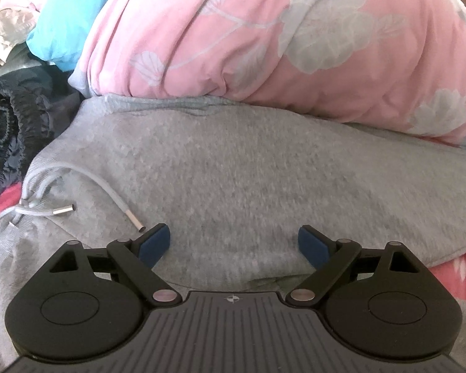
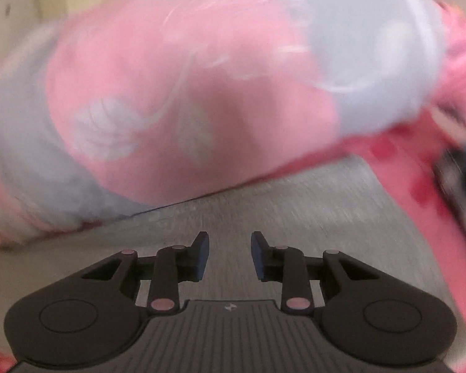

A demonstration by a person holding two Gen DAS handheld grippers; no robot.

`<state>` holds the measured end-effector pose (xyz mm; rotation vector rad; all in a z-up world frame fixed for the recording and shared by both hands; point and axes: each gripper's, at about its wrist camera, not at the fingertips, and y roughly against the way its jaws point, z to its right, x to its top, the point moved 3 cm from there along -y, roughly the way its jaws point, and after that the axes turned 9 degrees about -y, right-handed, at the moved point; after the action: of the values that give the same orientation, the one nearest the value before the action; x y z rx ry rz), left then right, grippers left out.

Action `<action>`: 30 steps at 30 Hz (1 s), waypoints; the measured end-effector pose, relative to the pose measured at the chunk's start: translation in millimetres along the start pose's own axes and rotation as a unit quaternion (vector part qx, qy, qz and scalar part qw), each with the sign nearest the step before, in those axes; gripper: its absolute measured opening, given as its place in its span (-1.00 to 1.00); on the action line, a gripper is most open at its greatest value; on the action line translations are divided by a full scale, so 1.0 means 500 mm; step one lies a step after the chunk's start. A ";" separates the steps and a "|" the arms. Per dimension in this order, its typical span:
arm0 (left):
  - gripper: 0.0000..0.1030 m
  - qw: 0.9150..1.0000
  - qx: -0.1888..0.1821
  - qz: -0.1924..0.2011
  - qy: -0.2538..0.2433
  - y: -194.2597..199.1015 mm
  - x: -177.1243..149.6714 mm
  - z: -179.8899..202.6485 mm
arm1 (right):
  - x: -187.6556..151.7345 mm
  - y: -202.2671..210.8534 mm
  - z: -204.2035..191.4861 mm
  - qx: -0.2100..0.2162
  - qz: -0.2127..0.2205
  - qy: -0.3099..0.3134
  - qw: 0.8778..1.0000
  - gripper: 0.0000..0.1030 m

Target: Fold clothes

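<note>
The grey garment (image 1: 233, 171) lies straight ahead beneath both tongs, long axis running left-right. Left tongs (image 1: 234, 244) gape wide; right tongs (image 2: 230, 256) stand narrower, both empty

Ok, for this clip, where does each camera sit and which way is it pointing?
Left wrist: mounted on the left gripper, looking forward and down along its wide-open jaws at a gray sweatshirt with drawcords, a pink floral quilt behind; no hand shows.
Right wrist: mounted on the right gripper, jaws open, facing the same quilt over gray fabric, heavily blurred; no hand shows.
Shared: the quilt and, most likely, the gray sweatshirt.
</note>
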<state>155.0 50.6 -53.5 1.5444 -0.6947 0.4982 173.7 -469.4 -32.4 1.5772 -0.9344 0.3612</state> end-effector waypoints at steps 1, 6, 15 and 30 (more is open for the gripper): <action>0.76 1.000 -0.002 0.002 -0.001 -0.001 0.000 -0.001 | 0.005 -0.039 -0.009 -0.024 -0.008 0.019 0.999 -0.40; 0.76 1.000 -0.016 0.009 0.003 -0.003 -0.003 -0.010 | 0.073 -0.172 0.013 -0.108 0.007 0.025 0.994 -0.26; 0.78 0.999 -0.033 0.024 0.003 -0.004 -0.018 -0.022 | 0.014 -0.053 -0.059 -0.032 -0.033 -0.006 0.999 -0.25; 0.79 0.998 -0.052 0.036 0.007 -0.004 -0.019 -0.030 | 0.038 -0.154 -0.169 -0.053 -0.040 0.025 0.997 -0.19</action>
<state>151.0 66.7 -59.7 1.4221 -0.7554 0.5179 264.5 -399.6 -51.2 1.4973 -0.8360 0.2894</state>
